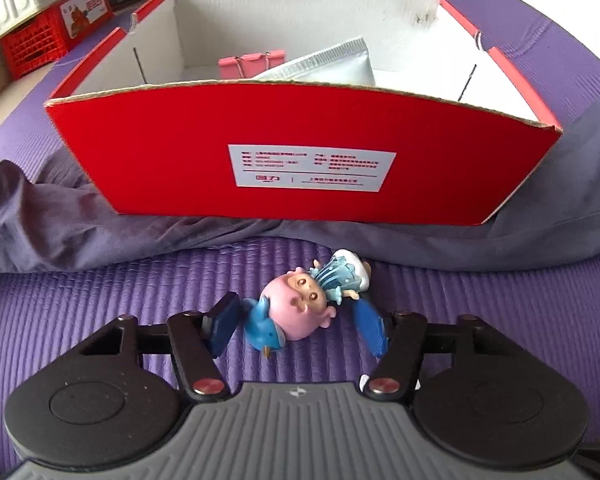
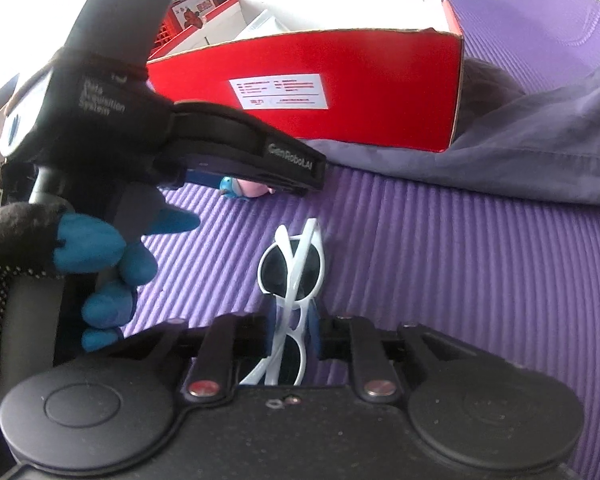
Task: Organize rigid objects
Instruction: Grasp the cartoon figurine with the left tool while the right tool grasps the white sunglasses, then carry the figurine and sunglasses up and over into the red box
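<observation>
Left gripper [image 1: 296, 326] gapes wide around the pink-and-blue plastic figurine [image 1: 300, 304] lying on the ribbed purple mat [image 1: 100, 300]; right gripper [image 2: 290, 330] clamps folded white-framed sunglasses [image 2: 294, 276].

"GenRoboLAI" and "Data Acquisition System" stand on the left tool [image 2: 236, 152]

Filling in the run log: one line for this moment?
left gripper: open around figurine on mat | right gripper: shut on sunglasses | box: holds clips, pouch
</observation>
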Demonstrator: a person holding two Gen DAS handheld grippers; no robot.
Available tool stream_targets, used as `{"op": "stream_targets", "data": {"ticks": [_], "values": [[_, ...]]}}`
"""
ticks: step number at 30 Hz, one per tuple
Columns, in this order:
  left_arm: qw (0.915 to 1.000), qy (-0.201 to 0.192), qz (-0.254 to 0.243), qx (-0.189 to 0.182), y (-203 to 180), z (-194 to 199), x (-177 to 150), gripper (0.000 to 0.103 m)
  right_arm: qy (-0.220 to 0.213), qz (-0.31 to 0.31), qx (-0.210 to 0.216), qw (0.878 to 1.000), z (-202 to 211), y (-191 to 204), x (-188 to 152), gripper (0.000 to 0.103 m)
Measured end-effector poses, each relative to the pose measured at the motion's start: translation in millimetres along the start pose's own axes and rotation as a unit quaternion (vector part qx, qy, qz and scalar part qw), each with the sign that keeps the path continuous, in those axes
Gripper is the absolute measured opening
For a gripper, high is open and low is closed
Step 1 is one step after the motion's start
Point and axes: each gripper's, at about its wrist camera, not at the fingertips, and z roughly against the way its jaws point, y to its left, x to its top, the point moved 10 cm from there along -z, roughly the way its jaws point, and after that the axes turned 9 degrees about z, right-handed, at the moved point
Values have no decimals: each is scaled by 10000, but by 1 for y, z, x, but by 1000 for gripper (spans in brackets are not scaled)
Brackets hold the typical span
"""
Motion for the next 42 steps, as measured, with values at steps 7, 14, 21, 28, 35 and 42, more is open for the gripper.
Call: {"op": "stream_targets", "data": {"ticks": [7,14,21,28,35,42], "values": [[9999,70,57,77,4,4,-5,62,-82,-3,-32,10000,2,-2,1,4],[9996,131,241,71,19,14,-6,62,-123,-179,-143,9997,8,-10,1,4],[9987,160,480,35,30,39,-9,62,-252,-254,-278,9990,22,-13,4,4],[9986,117,521,42,33,76,-14,62,-360,-482,-333,9976,47,-14,4,4],[9981,-6,620,-40,32,117,-18,62,-379,-486,-476,9970,77,-12,-3,4],[9975,-380,537,-272,20,168,-10,62,-692,-396,-580,9951,119,-10,17,4]]}}
